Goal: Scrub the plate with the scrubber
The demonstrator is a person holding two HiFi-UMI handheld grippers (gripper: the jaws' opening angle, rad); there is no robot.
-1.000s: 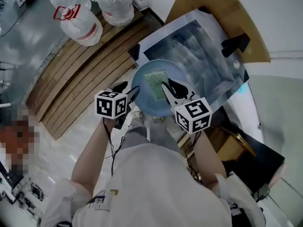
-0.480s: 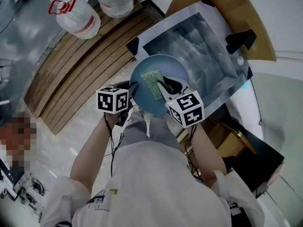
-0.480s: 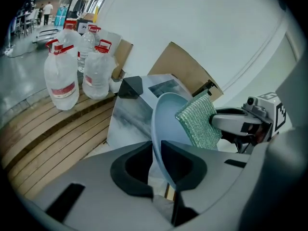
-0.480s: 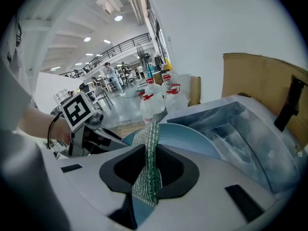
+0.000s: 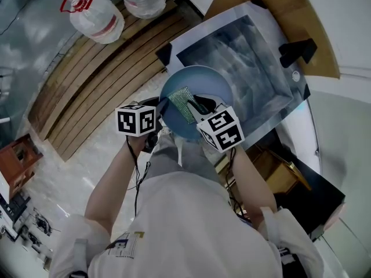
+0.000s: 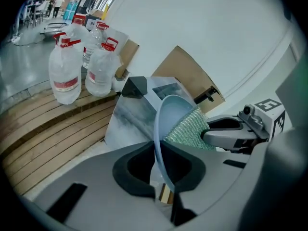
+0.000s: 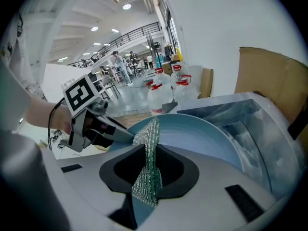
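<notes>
Your left gripper (image 6: 161,170) is closing its jaws on the rim of the round pale-blue plate (image 5: 211,84), while your right gripper (image 7: 149,174) clenches the green mesh scrubber (image 5: 183,102) against the plate's face.

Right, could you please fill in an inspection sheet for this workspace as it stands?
Surface: marbled tray beyond the plate, black clips at its edges.
Job's things: blue plate, held on edge; green mesh scrubber against its face.
Clutter: water jugs; cardboard sheet by the tray.
Grippers: left hand-held gripper closing, plate's rim between its jaws; right hand-held gripper shut on the scrubber.
Cables: black cable along the left forearm.
Surroundings: wooden slats under the jugs; white wall.
</notes>
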